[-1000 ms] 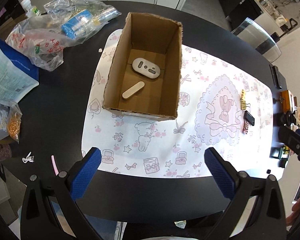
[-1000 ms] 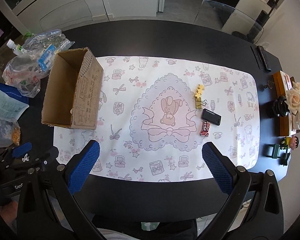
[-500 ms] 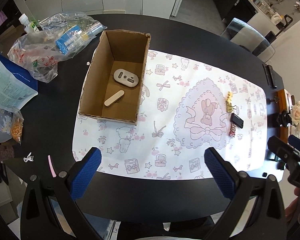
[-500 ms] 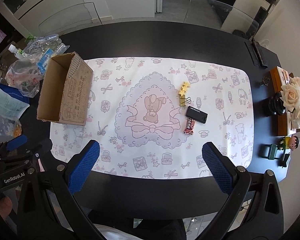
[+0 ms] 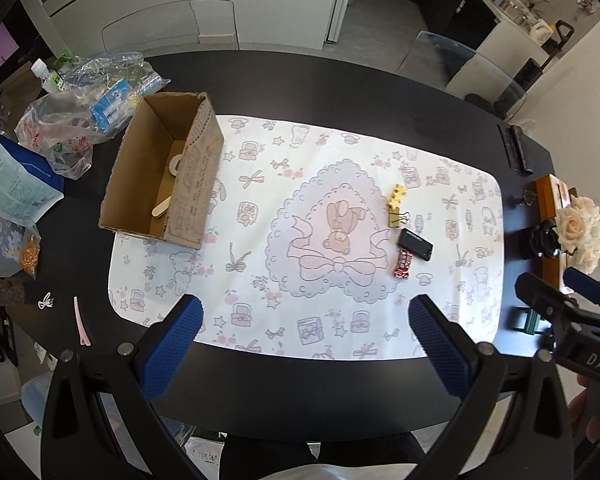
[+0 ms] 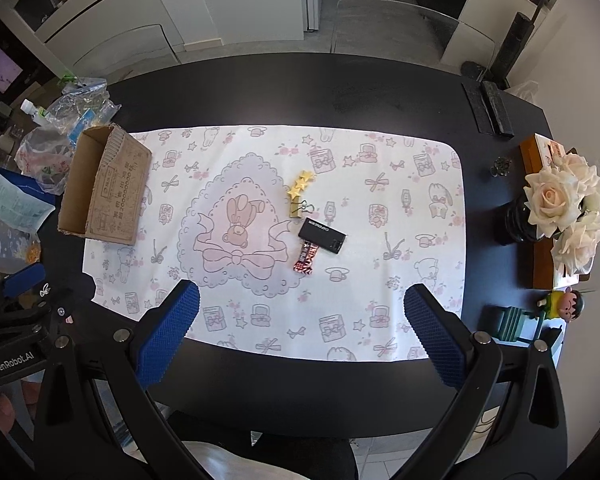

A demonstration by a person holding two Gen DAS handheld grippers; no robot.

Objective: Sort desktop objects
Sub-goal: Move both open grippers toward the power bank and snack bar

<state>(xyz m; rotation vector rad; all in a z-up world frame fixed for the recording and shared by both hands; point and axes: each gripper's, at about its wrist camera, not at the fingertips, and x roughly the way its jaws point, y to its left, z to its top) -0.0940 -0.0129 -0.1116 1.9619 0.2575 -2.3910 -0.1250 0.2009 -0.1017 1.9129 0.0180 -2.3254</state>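
An open cardboard box (image 5: 162, 178) (image 6: 104, 188) stands on the left end of a white patterned mat (image 5: 284, 312) (image 6: 400, 280). Inside it lie a white oval device (image 5: 176, 163) and a beige stick (image 5: 162, 205). Right of the mat's centre lie a gold star binder clip (image 5: 396, 206) (image 6: 298, 196), a black rectangular device (image 5: 415, 244) (image 6: 322, 235) and a red candy wrapper (image 5: 403, 263) (image 6: 305, 259). My left gripper (image 5: 304, 344) and right gripper (image 6: 302, 336) are both open and empty, held high over the table's near edge.
Plastic bags with packets (image 5: 80, 112) and a blue-white pouch (image 5: 8, 184) crowd the table's left side. A pink clip (image 5: 80, 322) lies near the front left. White roses (image 6: 568, 208), a wooden box (image 6: 540, 152) and a small figurine (image 6: 564, 304) stand at the right edge.
Both grippers have pulled back and up from the table. The left view has swung right from above the box, so the whole mat now shows. Both stay open.
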